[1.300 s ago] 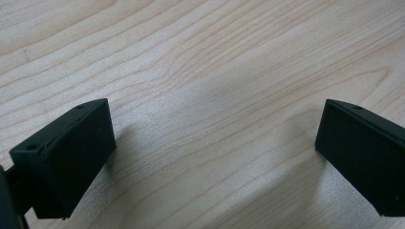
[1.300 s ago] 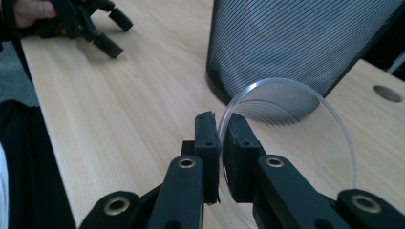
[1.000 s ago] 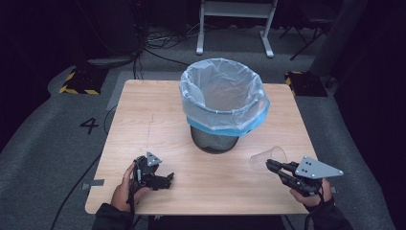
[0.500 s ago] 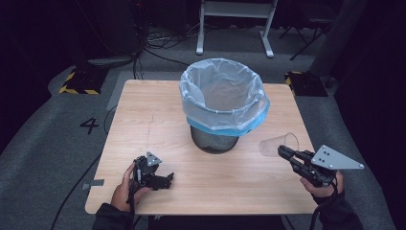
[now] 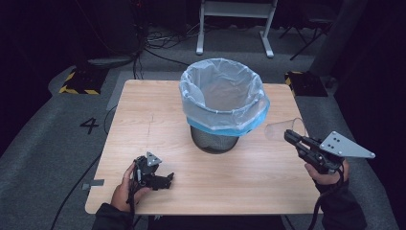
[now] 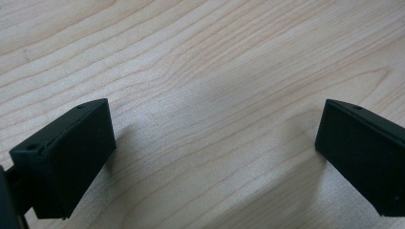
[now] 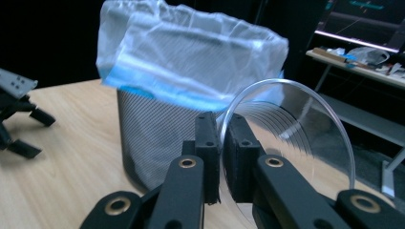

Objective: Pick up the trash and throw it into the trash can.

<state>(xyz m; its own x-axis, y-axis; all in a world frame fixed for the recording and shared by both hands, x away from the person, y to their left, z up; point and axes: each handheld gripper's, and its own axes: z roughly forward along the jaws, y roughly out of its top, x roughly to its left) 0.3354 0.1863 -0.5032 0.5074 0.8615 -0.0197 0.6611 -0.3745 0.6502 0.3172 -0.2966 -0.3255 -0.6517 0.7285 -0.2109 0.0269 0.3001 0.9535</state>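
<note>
gripping the rim of a clear plastic cup (image 5: 283, 128), the right gripper (image 5: 293, 139) hangs at the right edge of the wooden table (image 5: 143, 124), raised off the surface. in the right gripper view its two jaws are pinched narrow on the cup's thin wall (image 7: 286, 138), one jaw inside the rim and one outside, and the cup lies on its side with the open mouth turned toward the camera. from above, the cup points away from the hand, toward the left and slightly far, and sits just right of the bin. the grey three-cornered plate (image 5: 345, 145) rides on top of this gripper, and the person's right hand (image 5: 329, 171) holds it from the near side.

a black mesh wastebasket (image 5: 214, 139) stands near the middle of the table, lined with a pale bag (image 5: 222, 93) whose blue-tinted edge folds down over the rim.

the left gripper (image 5: 165, 180) rests low at the near left of the table, held by the left hand (image 5: 123, 189). in the left gripper view its jaws stand wide apart over bare wood grain (image 6: 210, 95), with nothing between them.
</note>
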